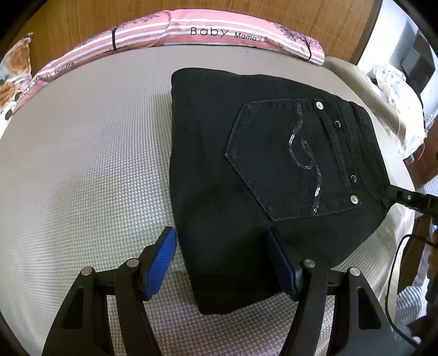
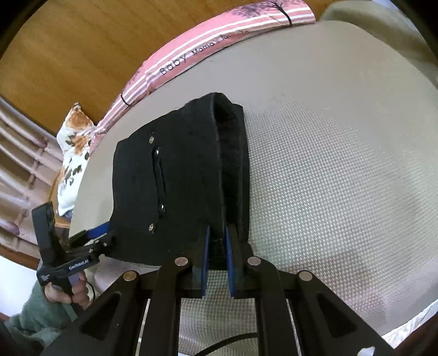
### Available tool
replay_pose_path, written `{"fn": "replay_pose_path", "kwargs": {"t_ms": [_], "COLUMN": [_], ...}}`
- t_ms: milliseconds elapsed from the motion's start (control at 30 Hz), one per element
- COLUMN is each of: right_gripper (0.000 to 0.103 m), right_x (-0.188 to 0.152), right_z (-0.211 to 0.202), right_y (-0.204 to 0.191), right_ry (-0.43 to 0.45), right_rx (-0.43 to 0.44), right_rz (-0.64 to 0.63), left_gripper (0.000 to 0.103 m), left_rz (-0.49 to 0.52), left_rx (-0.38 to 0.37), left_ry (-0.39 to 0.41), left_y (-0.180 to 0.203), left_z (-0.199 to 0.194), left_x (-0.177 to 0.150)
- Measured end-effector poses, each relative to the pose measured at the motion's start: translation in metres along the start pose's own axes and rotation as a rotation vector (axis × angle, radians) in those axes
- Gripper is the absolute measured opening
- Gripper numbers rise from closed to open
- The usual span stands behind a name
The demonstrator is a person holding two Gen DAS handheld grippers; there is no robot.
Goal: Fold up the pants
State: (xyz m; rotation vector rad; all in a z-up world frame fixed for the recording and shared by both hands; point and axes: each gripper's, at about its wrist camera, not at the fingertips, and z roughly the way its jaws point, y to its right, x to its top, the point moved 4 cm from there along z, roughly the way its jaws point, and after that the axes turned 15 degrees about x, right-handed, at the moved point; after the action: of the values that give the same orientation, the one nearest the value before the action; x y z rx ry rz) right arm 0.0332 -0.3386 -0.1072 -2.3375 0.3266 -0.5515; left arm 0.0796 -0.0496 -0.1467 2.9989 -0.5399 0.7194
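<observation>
Right gripper [image 2: 216, 263] pinches the pants [image 1: 246, 164] waistband edge at 6 o'clock, anchoring the fold. Left gripper [image 1: 221, 263] is spread, straddling the near corner on the bed [image 1: 95, 164].

Bright daylight, soft shadows, fisheye-warped edges

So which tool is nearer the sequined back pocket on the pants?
Left. The left tool is open over the pants' near edge, just below the pocket. The right tool is clamped on the waistband edge beyond the pocket's rivets.

Folded pants [image 1: 246, 169] lay on the bed [image 1: 82, 164], pillow [image 1: 191, 32] behind them, headboard [image 1: 137, 16] farther back.
</observation>
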Motion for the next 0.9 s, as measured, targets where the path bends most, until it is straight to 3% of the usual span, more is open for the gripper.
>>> {"fn": "replay_pose_path", "kwargs": {"t_ms": [200, 600, 900], "right_gripper": [0.011, 0.024, 0.024], "right_x": [0.001, 0.005, 0.023], "right_z": [0.001, -0.005, -0.015], "right_y": [0.001, -0.008, -0.021], "right_ry": [-0.004, 0.015, 0.066], "right_rx": [0.0, -0.029, -0.062], "right_rz": [0.006, 0.02, -0.036], "left_gripper": [0.071, 0.071, 0.071], "left_rz": [0.007, 0.006, 0.012], "left_rx": [0.029, 0.057, 0.066], "left_ry": [0.015, 0.03, 0.048], "left_y": [0.003, 0.004, 0.004], "left_z": [0.001, -0.003, -0.011], "left_x": [0.0, 0.0, 0.006]}}
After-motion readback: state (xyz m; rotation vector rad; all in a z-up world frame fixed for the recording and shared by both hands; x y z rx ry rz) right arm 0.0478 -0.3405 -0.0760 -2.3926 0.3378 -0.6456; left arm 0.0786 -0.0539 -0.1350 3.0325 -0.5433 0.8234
